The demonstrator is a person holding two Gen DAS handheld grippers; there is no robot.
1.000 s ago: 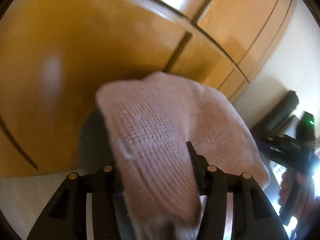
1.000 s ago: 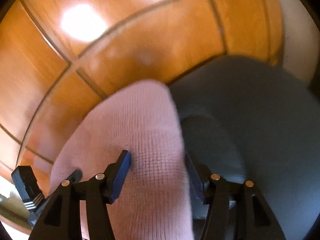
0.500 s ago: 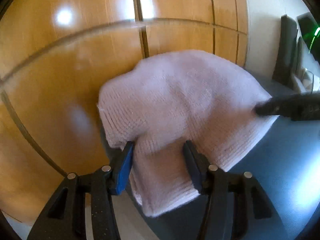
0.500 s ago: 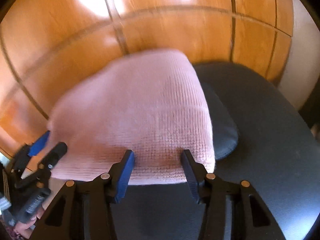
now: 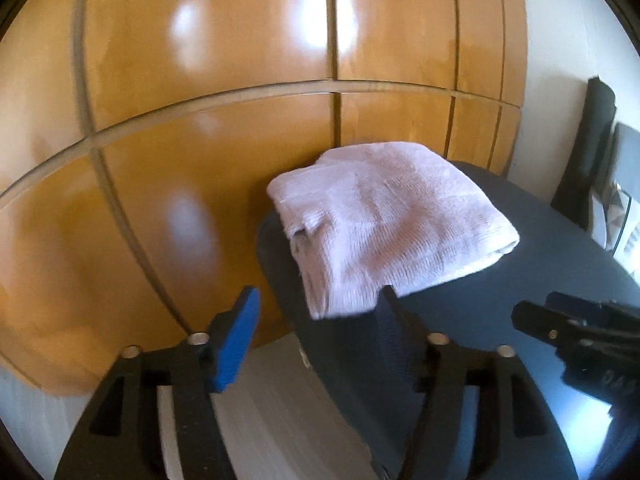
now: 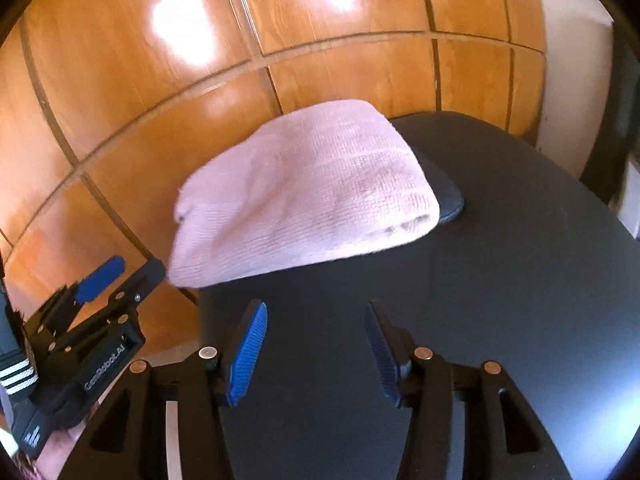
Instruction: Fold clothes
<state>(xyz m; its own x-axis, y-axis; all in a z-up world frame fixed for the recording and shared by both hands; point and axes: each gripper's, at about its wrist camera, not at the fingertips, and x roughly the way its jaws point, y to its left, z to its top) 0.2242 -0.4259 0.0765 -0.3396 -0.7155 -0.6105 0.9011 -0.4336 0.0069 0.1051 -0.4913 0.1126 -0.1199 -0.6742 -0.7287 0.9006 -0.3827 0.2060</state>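
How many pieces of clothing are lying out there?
1: a folded pink knit garment at the dark table's far edge, by the wooden cabinet doors. Others may lie outside view.

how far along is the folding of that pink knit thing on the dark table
Done: the pink knitted garment lies as a folded bundle on a dark cushion at the edge of the dark round table. In hand: nothing; the left gripper, jaws just opening, and the right gripper stand open and apart from it. Left: perhaps tidying the loose corner hanging off the edge.
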